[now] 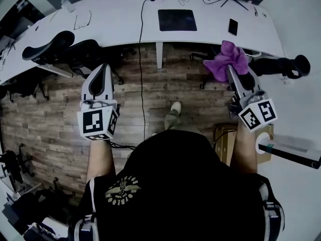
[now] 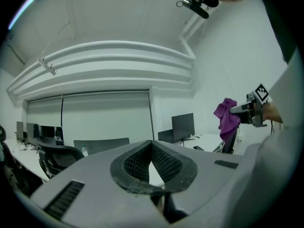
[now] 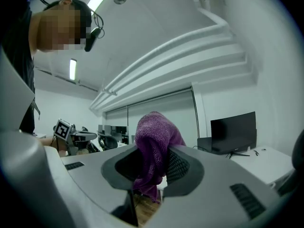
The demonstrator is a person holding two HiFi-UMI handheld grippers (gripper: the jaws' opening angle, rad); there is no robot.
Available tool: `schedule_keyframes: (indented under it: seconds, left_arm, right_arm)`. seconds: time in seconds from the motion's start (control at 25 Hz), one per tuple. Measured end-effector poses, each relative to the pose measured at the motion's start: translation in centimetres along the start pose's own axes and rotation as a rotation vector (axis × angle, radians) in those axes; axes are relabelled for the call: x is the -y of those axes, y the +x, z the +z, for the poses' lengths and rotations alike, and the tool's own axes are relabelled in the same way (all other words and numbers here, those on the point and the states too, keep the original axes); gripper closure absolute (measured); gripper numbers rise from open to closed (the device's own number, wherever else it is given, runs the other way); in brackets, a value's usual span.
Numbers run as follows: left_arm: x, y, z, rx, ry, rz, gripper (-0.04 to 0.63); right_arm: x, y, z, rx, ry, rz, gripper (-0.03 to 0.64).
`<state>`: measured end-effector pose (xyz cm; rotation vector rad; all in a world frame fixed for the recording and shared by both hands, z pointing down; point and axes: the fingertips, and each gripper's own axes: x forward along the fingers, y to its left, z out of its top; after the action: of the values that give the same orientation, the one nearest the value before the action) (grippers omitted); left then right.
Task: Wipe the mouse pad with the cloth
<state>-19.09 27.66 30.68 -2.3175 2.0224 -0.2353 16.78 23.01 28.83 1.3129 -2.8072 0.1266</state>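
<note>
The black mouse pad (image 1: 177, 20) lies flat on the white curved desk (image 1: 120, 19), far ahead of both grippers. My right gripper (image 1: 232, 70) is held up over the floor and is shut on the purple cloth (image 1: 228, 58), which bunches above its jaws. In the right gripper view the cloth (image 3: 153, 148) fills the gap of that gripper (image 3: 153, 167) and hangs below it. My left gripper (image 1: 102, 68) stands shut and holds nothing; its pads meet at the tip (image 2: 151, 148). From the left gripper view, the cloth (image 2: 227, 117) shows off to the right.
Black office chairs (image 1: 60, 48) stand at the desk's left, and another chair (image 1: 282, 65) is to the right. On the desk are a phone (image 1: 232, 26) and glasses (image 1: 83, 20). A cable (image 1: 141, 64) hangs to the wooden floor. A cardboard box (image 1: 225, 138) sits by my right side.
</note>
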Motion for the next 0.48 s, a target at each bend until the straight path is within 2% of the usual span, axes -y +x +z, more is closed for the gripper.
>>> schedule_keyframes:
  seconds: [0.28,0.48]
  left_arm:
    - [0.0,6.1,2.0,0.022,0.024,-0.005,0.592]
    - [0.5,9.9,2.5,0.018,0.012,-0.011,0.593]
  right_arm:
    - [3.9,3.9,0.8,-0.024,0.011,0.015,0.508]
    - [7.1,5.9,1.1,-0.028,0.03,0.008,0.508]
